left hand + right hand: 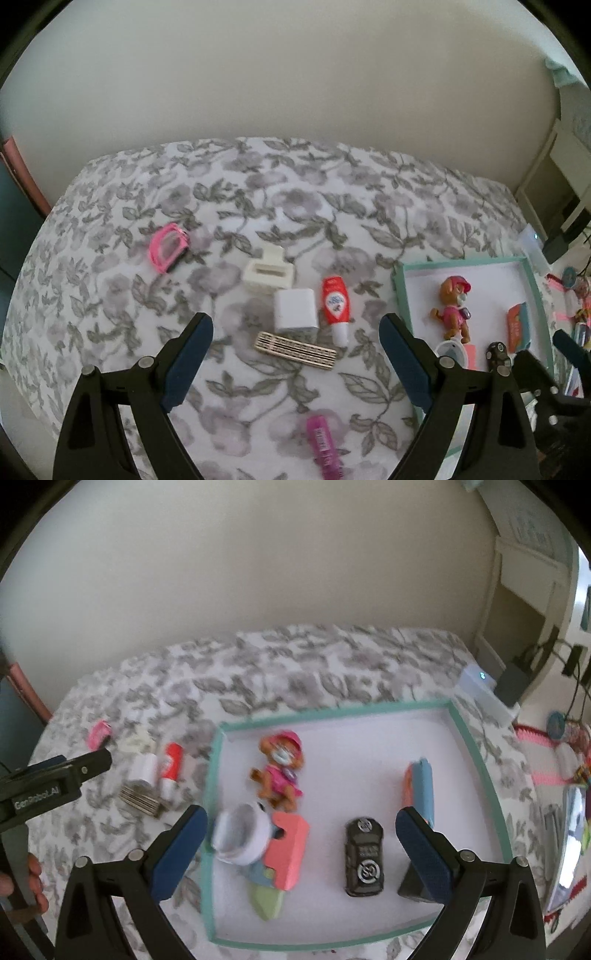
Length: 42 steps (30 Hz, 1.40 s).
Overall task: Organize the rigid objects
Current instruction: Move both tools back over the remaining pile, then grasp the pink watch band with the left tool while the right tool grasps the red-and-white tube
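On the flowered bedcover lie a pink case (pixel 168 253), a cream claw clip (pixel 267 273), a white cube (pixel 295 310), a red-and-white tube (pixel 336 308), a striped beige clip (pixel 295 350) and a pink tube (pixel 325 446). My left gripper (pixel 295 319) hovers open above them, holding nothing. To the right, a teal-rimmed tray (pixel 480 760) holds a toy pup (pixel 282 771), a white round cup (pixel 240 836), a coral piece (pixel 290 849), a black toy car (pixel 364 856) and a blue-orange item (pixel 421 786). My right gripper (pixel 301 814) hangs open over the tray, empty.
A white box with a small light (pixel 480 686) sits at the bed's far right corner. Colourful clutter (pixel 565 746) and a white shelf unit (pixel 524 590) stand to the right. A plain wall runs behind the bed. A person's hand (pixel 33 882) shows at the lower left.
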Available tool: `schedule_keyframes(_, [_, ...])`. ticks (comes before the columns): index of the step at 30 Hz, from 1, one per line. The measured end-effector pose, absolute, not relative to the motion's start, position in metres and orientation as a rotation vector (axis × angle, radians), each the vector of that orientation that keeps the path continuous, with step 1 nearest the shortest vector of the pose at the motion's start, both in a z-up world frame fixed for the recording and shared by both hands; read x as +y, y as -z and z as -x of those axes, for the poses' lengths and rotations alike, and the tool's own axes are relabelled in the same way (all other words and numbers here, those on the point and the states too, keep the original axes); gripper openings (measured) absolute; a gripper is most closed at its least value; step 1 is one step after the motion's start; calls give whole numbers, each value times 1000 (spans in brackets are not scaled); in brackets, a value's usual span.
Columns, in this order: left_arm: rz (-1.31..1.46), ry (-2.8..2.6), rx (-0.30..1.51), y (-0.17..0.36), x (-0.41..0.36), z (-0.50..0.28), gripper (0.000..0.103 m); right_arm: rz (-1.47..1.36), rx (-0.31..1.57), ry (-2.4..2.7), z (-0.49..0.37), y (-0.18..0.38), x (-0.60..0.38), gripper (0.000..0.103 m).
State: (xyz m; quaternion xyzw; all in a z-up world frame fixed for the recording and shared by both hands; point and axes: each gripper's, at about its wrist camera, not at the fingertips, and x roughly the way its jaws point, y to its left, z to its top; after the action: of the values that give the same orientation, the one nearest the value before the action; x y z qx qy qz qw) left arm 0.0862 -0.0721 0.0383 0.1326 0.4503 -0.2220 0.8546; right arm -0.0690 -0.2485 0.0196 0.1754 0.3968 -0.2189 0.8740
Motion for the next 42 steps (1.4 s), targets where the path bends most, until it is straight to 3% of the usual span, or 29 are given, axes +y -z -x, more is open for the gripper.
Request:
schedule_keyframes(22, [-176, 316, 976, -61, 67, -200, 92, -270, 812, 289, -32, -75, -189, 102])
schedule_keyframes(34, [-181, 328, 1018, -17, 59, -248, 91, -273, 946, 242, -101, -24, -182, 85])
schedule_keyframes(40, [-212, 335, 1039, 9, 43, -266, 79, -237, 1031, 230, -122, 15, -176, 72])
schedule_keyframes(42, [-220, 335, 1036, 14, 39, -271, 78, -240, 1049, 229, -126, 25, -178, 64])
